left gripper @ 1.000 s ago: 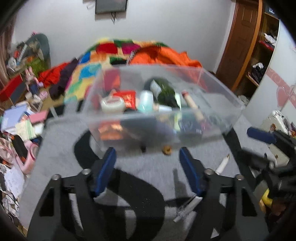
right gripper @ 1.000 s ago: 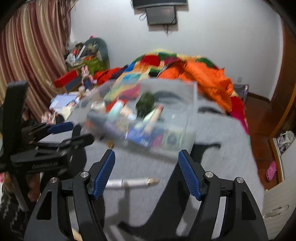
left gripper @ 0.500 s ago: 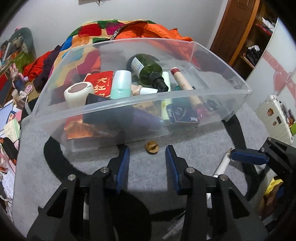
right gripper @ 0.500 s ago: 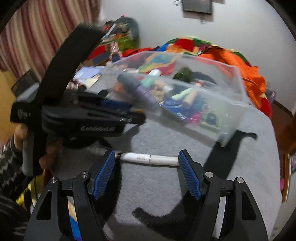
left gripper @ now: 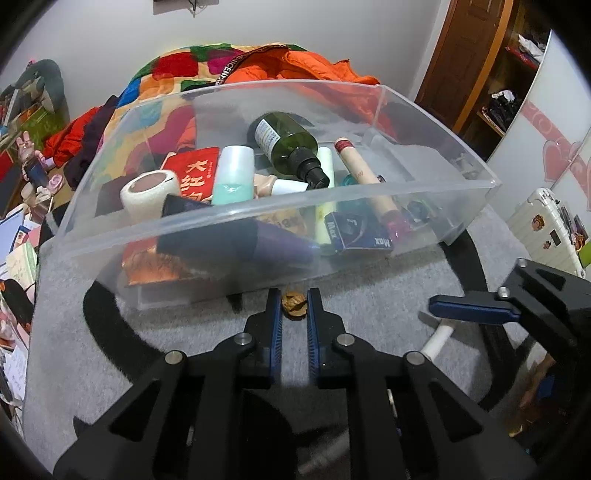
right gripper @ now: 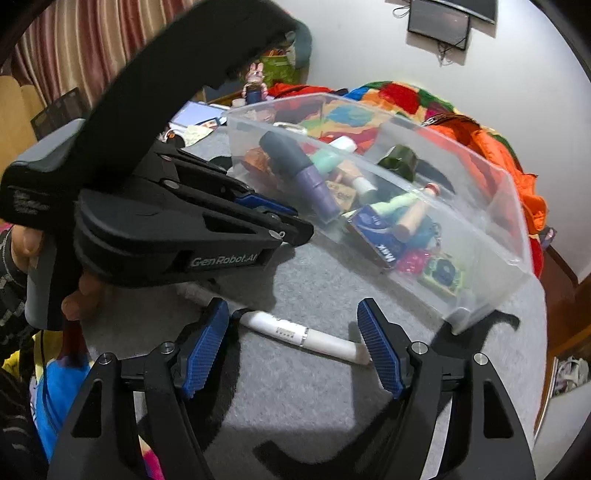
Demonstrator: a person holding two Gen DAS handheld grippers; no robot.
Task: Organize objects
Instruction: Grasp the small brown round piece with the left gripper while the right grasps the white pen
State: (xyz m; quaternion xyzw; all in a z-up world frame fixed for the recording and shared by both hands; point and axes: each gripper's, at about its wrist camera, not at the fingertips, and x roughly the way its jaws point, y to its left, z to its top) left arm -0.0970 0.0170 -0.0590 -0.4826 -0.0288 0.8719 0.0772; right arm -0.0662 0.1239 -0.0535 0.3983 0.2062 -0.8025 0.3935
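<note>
our patchwork quilt (left gripper: 177,70) and orange jacket (left gripper: 306,66) behind, wooden door (left gripper: 469,55), striped curtains (right gripper: 74,48), wall TV (right gripper: 439,22)

A grey carpet (left gripper: 369,306) carries a clear bin (left gripper: 258,221), a white tube (right gripper: 303,334) and, seemingly, a walnut (left gripper: 294,305).

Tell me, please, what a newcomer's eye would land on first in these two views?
Probably the clear plastic bin packed with bottles and tubes, sitting on the grey mat with a dark green bottle lying on top of the pile. Just in front of it, the left hand-held gripper is closed around a small brown walnut. To the right, the open right hand-held gripper straddles a white pen lying on the mat.
</note>
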